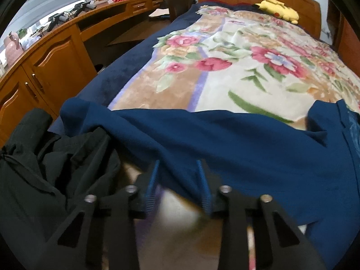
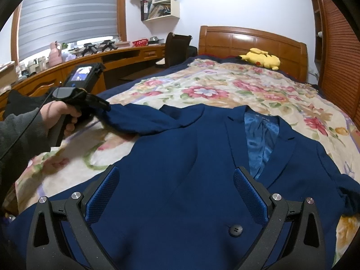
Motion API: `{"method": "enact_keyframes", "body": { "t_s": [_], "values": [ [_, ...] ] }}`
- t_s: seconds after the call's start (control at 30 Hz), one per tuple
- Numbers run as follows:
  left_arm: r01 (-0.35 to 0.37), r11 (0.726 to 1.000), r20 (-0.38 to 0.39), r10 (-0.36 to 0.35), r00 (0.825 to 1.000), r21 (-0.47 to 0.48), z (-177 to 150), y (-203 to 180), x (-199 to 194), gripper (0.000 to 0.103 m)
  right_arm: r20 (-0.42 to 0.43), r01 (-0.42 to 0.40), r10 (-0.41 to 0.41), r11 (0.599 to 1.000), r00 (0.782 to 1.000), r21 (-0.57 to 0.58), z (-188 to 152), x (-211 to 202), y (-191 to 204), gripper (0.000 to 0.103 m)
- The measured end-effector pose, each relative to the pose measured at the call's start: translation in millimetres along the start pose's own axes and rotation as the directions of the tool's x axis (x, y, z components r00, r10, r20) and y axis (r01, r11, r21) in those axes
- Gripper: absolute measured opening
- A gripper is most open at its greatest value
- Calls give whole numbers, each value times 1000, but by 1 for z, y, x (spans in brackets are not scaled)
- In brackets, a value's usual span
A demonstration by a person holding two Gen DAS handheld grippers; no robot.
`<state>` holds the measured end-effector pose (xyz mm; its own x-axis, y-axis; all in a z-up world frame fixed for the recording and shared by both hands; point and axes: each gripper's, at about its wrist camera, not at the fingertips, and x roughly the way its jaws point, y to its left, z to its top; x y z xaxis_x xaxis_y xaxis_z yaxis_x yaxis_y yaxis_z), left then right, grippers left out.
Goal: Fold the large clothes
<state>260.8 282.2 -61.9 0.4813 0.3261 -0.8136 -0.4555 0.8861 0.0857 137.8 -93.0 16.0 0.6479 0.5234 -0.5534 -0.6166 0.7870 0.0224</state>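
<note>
On the bed a blue jacket lies front-up, its sleeve pinched by the left hand-held gripper, likely to fold inward, while the right hand-held gripper hovers wide above.

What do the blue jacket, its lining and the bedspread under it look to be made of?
Jacket: matte woven suiting, probably wool or a blend; it lies smooth with crisp lapels. Lining: glossy satin-like fabric, likely synthetic; it catches light in streaks. Bedspread: plush fleece, judging by its fuzzy, soft-edged flower print.
</note>
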Motion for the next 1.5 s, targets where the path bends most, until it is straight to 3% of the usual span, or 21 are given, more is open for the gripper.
{"method": "enact_keyframes", "body": {
  "t_s": [0.1, 0.3, 0.5, 0.63, 0.73, 0.83, 0.9, 1.07, 1.37, 1.5],
  "values": [
    [16, 1000, 13, -16, 1000, -6, 0, 0, -5, 1, 4, 2, -2, 1000, 1000, 6, 0, -4, -4, 103],
    [63, 995, 104, -71, 992, 76, 7, -21, -46, 0, 9, 4, -5, 999, 1000, 33, 3, -10, -19, 103],
    [156, 962, 229, -208, 951, 225, 9, -71, -122, 0, 7, 25, -26, 998, 1000, 53, 4, -15, -34, 103],
    [169, 956, 221, -224, 949, 240, 9, -85, -142, 0, 0, 49, -49, 997, 999, 62, 2, -17, -42, 103],
    [91, 967, 192, -138, 972, 237, 11, -83, -133, 0, -4, 48, -48, 997, 999, 62, 0, -20, -43, 103],
    [67, 980, 167, -99, 981, 188, 10, -69, -119, 15, 3, 50, -50, 997, 999, 56, 1, -25, -43, 103],
    [52, 990, 154, -73, 985, 133, 9, -54, -107, 30, 5, 51, -51, 997, 999, 57, 0, -25, -43, 103],
    [53, 998, 14, -54, 998, 40, -2, -28, -55, 34, 3, 51, -52, 997, 999, 61, -1, -28, -45, 103],
    [-8, 1000, -70, 8, 998, -3, -11, -17, -5, 36, -12, 61, -60, 996, 998, 69, -3, -24, -50, 103],
    [-19, 998, -85, 14, 996, -64, -10, -5, 7, 36, -20, 59, -58, 996, 998, 67, -3, -18, -49, 103]
  ]
}}
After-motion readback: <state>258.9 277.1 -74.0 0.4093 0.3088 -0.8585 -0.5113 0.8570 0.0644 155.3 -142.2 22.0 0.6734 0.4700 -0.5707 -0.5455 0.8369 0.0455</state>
